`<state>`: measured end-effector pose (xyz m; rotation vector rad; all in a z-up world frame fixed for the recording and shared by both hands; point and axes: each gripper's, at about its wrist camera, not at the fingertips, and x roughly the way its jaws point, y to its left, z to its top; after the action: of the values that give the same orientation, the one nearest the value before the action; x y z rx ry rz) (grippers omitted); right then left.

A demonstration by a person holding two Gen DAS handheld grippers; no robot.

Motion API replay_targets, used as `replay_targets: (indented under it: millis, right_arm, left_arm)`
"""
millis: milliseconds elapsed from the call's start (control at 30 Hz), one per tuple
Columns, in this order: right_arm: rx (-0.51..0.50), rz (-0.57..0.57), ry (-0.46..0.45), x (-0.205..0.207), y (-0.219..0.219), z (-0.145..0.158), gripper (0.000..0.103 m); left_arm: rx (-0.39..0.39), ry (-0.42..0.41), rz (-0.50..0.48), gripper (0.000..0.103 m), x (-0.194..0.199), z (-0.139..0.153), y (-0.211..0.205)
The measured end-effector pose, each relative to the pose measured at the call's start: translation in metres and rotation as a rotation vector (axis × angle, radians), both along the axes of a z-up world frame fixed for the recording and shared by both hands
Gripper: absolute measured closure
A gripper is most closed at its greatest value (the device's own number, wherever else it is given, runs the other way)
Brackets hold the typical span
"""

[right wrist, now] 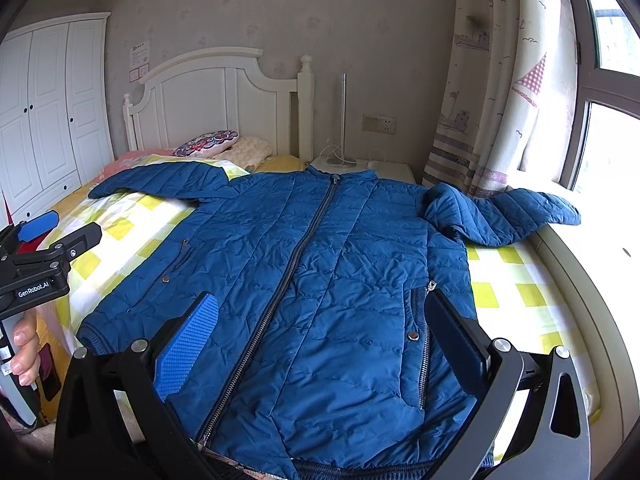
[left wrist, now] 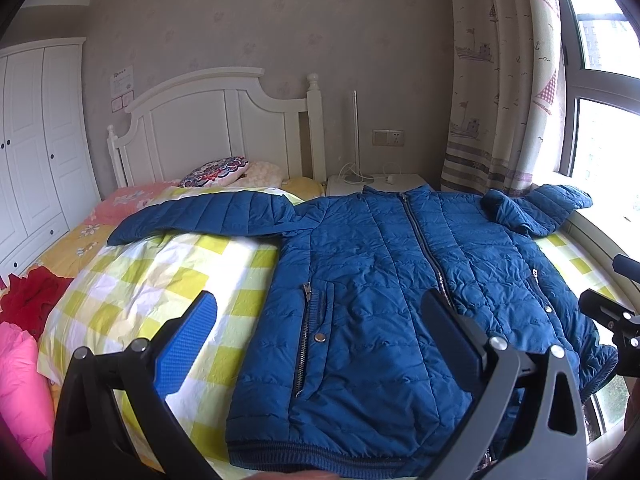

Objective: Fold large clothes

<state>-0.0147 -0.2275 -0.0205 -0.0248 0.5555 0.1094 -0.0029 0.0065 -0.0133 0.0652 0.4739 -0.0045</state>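
Two grippers, the left gripper (left wrist: 320,320) and right gripper (right wrist: 322,322), hung over the blue jacket (left wrist: 384,280) with jaws spread wide, holding nothing. It lay flat on the bed (left wrist: 160,272), zipped, sleeves out, probably ready for folding.

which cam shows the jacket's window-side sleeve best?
Right wrist view. The window-side sleeve lies there whole, bent back from the shoulder with its cuff towards the sill, away from the frame edge. The left wrist view also holds it, but smaller, further off to the right and washed by window glare.
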Motion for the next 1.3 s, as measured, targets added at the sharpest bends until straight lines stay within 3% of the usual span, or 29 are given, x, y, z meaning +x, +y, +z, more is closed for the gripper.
replay_targets:
  millis: [1300]
  right_arm:
    - [0.016, -0.001, 0.011, -0.0009, -0.0001, -0.0032, 0.004]
  left_arm:
    - [0.003, 0.011, 0.003, 0.002, 0.0021, -0.0051, 0.0066]
